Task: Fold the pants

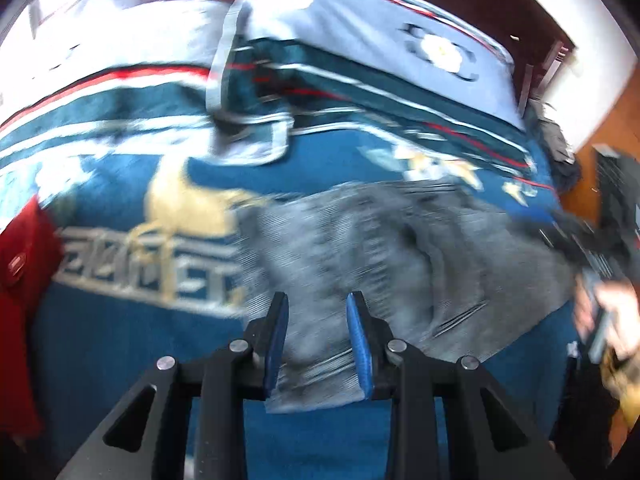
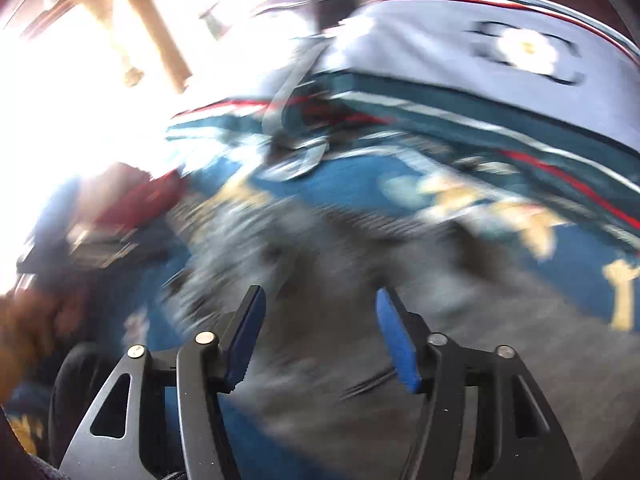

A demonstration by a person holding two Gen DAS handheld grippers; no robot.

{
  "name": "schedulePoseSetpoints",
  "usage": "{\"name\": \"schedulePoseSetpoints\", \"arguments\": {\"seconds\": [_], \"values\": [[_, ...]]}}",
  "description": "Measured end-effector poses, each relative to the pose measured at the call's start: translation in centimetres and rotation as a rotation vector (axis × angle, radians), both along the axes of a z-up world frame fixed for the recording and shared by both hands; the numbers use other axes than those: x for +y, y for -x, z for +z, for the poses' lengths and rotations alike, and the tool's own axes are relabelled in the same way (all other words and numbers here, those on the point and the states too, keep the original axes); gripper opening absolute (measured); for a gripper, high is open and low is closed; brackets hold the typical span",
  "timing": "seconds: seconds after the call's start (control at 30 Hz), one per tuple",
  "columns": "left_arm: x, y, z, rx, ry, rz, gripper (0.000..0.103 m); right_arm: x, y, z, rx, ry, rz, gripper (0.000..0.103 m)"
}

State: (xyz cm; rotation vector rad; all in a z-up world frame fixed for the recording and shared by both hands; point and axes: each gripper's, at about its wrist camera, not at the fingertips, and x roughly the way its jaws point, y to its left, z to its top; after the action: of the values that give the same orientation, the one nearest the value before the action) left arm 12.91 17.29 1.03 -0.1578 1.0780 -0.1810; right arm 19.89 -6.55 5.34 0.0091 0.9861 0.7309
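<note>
The biggest thing in both views is a bed covered with a blue quilt [image 1: 120, 344] bearing gold animal figures and a pale key-pattern band. At its far end lies a folded stack of bedding [image 1: 360, 40], pale blue-grey on top with dark teal, white and red stripes along its edges and a round flower emblem near one corner. A grey strap [image 1: 224, 52] hangs down the front of that stack.

On the quilt, near the camera, lie the grey pants of ribbed fabric [image 1: 384, 248], spread out in a rumpled heap; both views are smeared by motion, so their exact folds cannot be made out. In the right wrist view the same grey pants [image 2: 360, 320] fill the lower middle of the frame.

A red garment [image 1: 20, 280] sits at the left edge of the left wrist view. At that view's right edge a person's hand [image 1: 612, 320] grasps dark equipment.

The left gripper [image 1: 318, 300] hovers over the near edge of the pants, its blue-padded jaws parted with grey cloth showing between them, not pinched. The right gripper [image 2: 320, 296] stands over the pants with its jaws wide apart and nothing held.
</note>
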Motion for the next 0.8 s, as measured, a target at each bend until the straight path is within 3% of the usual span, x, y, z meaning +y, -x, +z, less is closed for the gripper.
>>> {"name": "schedulePoseSetpoints", "arguments": {"seconds": [0.17, 0.3, 0.33, 0.4, 0.43, 0.5, 0.67, 0.8], "values": [[-7.0, -2.5, -2.2, 0.005, -0.009, -0.159, 0.033, -2.5, -8.0, -3.0, 0.135, -0.006, -0.081, 0.058], [-9.0, -3.4, -4.7, 0.030, -0.012, -0.179, 0.033, -1.8, -10.3, -6.4, 0.224, 0.022, -0.038, 0.058], [-8.8, -3.5, -5.3, 0.035, -0.009, -0.171, 0.033, -1.3, -10.5, -7.5, 0.248, 0.034, -0.014, 0.055], [-8.2, -3.6, -6.0, 0.040, 0.023, -0.163, 0.033, -0.7, -10.6, -8.7, 0.260, 0.076, 0.021, 0.035], [-7.9, -3.5, -6.0, 0.039, 0.041, -0.161, 0.033, -0.3, -10.6, -9.1, 0.256, 0.096, 0.041, 0.023], [-7.6, -3.6, -6.0, 0.039, 0.052, -0.158, 0.033, 0.2, -10.4, -8.6, 0.210, 0.111, 0.059, 0.015], [-8.2, -4.1, -6.2, 0.032, -0.031, -0.178, 0.033, -0.2, -11.7, -5.0, 0.114, 0.029, 0.024, 0.012], [-7.9, -4.2, -6.6, 0.032, -0.022, -0.167, 0.033, 1.4, -13.2, -6.4, 0.106, 0.128, 0.040, 0.012]]}}
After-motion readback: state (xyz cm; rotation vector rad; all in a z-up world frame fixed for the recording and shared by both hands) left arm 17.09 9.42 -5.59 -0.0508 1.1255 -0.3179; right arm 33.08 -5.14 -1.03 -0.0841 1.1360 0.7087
